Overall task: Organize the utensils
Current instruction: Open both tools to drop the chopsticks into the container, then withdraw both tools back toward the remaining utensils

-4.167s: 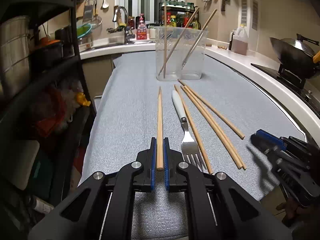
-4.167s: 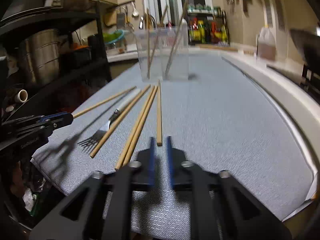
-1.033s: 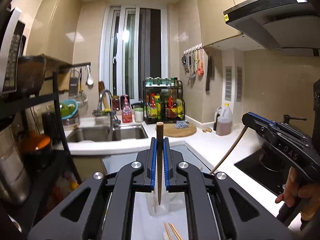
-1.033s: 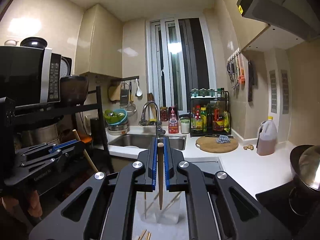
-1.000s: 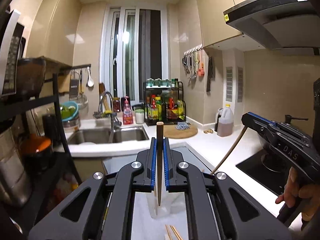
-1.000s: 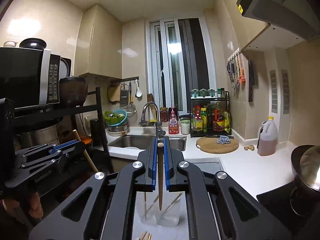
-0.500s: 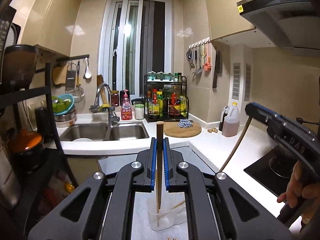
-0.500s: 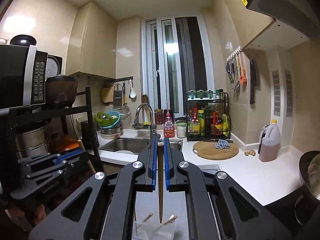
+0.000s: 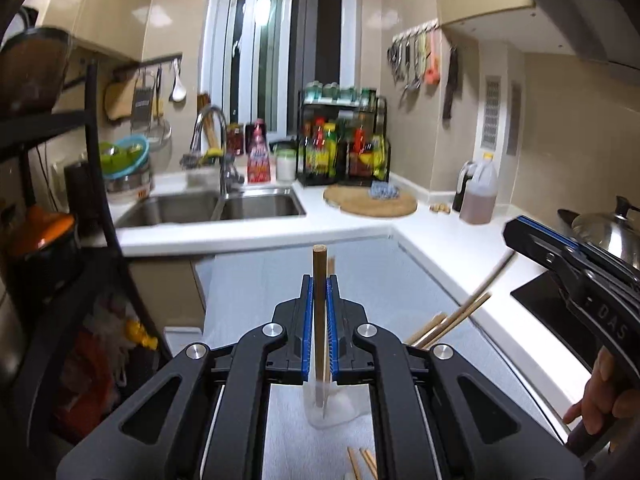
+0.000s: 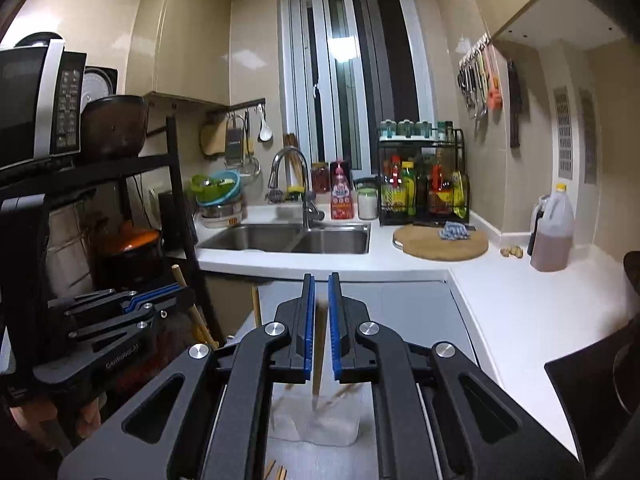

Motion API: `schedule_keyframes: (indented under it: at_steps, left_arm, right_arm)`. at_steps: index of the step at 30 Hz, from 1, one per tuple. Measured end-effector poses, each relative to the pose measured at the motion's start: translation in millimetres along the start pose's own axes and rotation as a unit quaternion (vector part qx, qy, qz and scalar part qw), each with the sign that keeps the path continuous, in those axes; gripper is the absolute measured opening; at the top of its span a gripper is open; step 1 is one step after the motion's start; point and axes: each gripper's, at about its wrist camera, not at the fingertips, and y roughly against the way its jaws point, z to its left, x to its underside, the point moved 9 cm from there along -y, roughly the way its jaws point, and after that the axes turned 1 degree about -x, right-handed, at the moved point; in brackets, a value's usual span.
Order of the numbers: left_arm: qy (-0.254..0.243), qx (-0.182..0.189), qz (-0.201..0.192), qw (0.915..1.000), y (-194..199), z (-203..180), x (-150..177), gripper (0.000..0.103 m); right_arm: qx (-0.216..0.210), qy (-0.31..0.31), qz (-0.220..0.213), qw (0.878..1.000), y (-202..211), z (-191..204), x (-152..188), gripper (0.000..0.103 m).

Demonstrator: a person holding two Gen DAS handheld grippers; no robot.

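Left wrist view: shows left gripper [image 9: 319, 280] narrow, pads either side of an upright left chopstick [image 9: 319, 264]. Top pokes above the tips just as it did half a second back, so probably gripped, though jaws have just been easing apart. Hangs straight over the clear cup [image 9: 344, 408] on the worktop [image 9: 260, 280], lower end apparently inside already. Sat higher a second back, with the cup barely in frame.

Right wrist view: shows right gripper [image 10: 321, 280] narrow too, jaws just opened a little, with a sliver of gap each side of the right chopstick [image 10: 319, 344]. Looks blurred and lower between the pads than before, and reads as released and sliding into the cup.

Puts both sticks at the drop stage. Leaves loose chopsticks [image 9: 362, 464] on the worktop to collect.
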Motion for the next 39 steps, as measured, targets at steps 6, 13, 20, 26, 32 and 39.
schedule_keyframes:
  at_steps: [6, 13, 20, 26, 32, 39]
  left_arm:
    - [0.021, -0.046, -0.015, 0.9986, 16, 21, 11, 0.095]
    - [0.016, -0.099, 0.028, 0.9945, 65, 35, 84, 0.095]
    - [0.035, -0.109, 0.081, 0.9901, 117, 23, 178, 0.095]
    - [0.02, -0.111, 0.094, 0.9892, 150, 4, 218, 0.095]
    - [0.022, -0.107, 0.088, 0.9901, 176, -9, 234, 0.095]
    - [0.023, -0.112, 0.076, 0.9906, 201, -12, 243, 0.095]
  right_arm:
    - [0.008, -0.004, 0.019, 1.0, 12, -4, 23, 0.069]
    - [0.01, -0.021, 0.044, 0.999, 67, 4, 80, 0.085]
    - [0.054, -0.01, 0.107, 0.993, 122, 21, 184, 0.087]
    - [0.053, -0.007, 0.133, 0.99, 162, 39, 231, 0.087]
    - [0.056, 0.005, 0.124, 0.991, 199, 50, 241, 0.087]
    - [0.054, 0.007, 0.125, 0.991, 220, 57, 250, 0.087]
